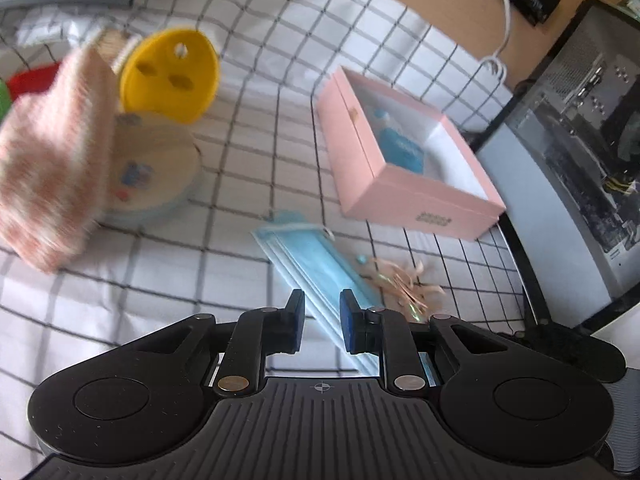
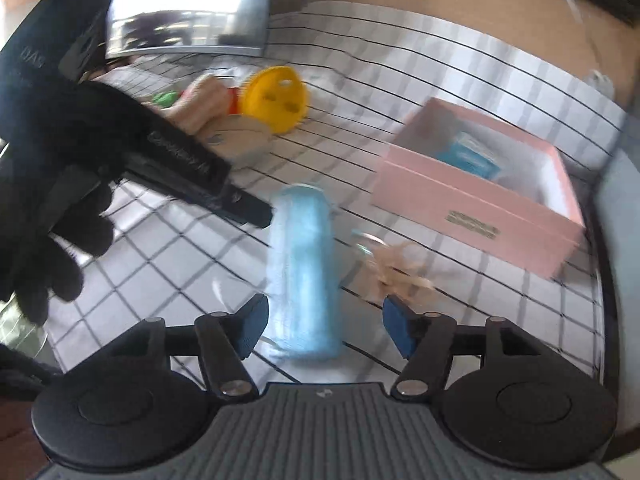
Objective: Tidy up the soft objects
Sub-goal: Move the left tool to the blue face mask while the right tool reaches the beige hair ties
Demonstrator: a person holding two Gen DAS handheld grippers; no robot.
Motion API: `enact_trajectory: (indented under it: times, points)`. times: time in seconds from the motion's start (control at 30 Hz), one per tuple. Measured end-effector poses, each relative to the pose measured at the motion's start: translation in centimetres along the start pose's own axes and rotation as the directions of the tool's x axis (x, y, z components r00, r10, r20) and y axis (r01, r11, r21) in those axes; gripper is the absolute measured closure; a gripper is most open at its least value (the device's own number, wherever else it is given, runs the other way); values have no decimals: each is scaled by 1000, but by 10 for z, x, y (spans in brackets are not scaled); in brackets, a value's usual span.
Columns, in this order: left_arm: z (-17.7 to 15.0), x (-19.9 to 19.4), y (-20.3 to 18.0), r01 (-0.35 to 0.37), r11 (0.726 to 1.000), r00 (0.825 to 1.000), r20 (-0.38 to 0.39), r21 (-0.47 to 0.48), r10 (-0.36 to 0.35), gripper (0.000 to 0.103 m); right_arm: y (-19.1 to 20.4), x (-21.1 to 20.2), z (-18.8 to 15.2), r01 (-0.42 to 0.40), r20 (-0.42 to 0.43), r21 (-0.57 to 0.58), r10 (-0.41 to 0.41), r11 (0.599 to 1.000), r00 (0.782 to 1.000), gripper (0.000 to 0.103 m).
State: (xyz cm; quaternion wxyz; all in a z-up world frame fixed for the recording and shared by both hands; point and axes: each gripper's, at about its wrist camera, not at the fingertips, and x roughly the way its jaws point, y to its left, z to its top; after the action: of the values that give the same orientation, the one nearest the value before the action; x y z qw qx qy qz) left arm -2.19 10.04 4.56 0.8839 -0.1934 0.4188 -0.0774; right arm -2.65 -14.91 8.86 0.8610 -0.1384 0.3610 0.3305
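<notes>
A stack of blue face masks (image 2: 304, 272) is laid flat on the checked tabletop (image 1: 248, 128), its long axis directed away from the right tool (image 2: 325, 326), whose jaws are spread wide and empty. The left tool (image 1: 322, 320) is narrowly parted, nothing gripped. A pink box (image 2: 476, 196), beige hair tie (image 2: 400, 268), yellow disc (image 1: 170, 74) and pink checked cloth (image 1: 52, 168) are placed around.

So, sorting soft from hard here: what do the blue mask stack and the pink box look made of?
Blue mask stack: apparently soft nonwoven fabric, matte, pleated layers with white ear loops. Pink box: likely rigid cardboard, smooth matte pink, crisp straight edges, white inside.
</notes>
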Motion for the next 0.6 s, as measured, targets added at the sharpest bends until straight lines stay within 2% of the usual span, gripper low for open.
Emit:
enact_trajectory:
  times: [0.07, 0.17, 0.2, 0.27, 0.37, 0.47, 0.53, 0.6]
  points:
    - [-1, 7, -6, 2, 1000, 1000, -31, -18, -2, 82, -7, 4, -3, -12, -17, 39, 13, 999, 1000, 39]
    - [-2, 11, -7, -7, 999, 999, -42, -32, 6, 82, -4, 21, -4, -90, -74, 80, 96, 993, 993, 39]
    - [-2, 10, -5, -18, 999, 999, -40, -35, 16, 82, 2, 26, -2, -117, -81, 73, 123, 990, 989, 33]
    - [0, 7, 3, -37, 998, 999, -36, -47, 35, 82, 19, 32, 3, -175, -74, 38, 178, 984, 981, 30]
    - [3, 1, 11, -60, 997, 998, -28, -52, 58, 82, 46, 35, 8, -281, -82, -36, 278, 959, 957, 30]
    - [5, 2, 8, -67, 997, 997, -33, -23, 67, 82, 57, 26, 4, -247, -64, -141, 240, 959, 969, 30]
    - [3, 4, -1, -73, 997, 997, -32, 34, 74, 82, 44, 18, -1, -191, -50, -127, 186, 973, 981, 30]
    - [-2, 9, -15, -114, 985, 993, -19, 126, 118, 82, 23, 12, -6, -125, -45, -78, 122, 989, 992, 30]
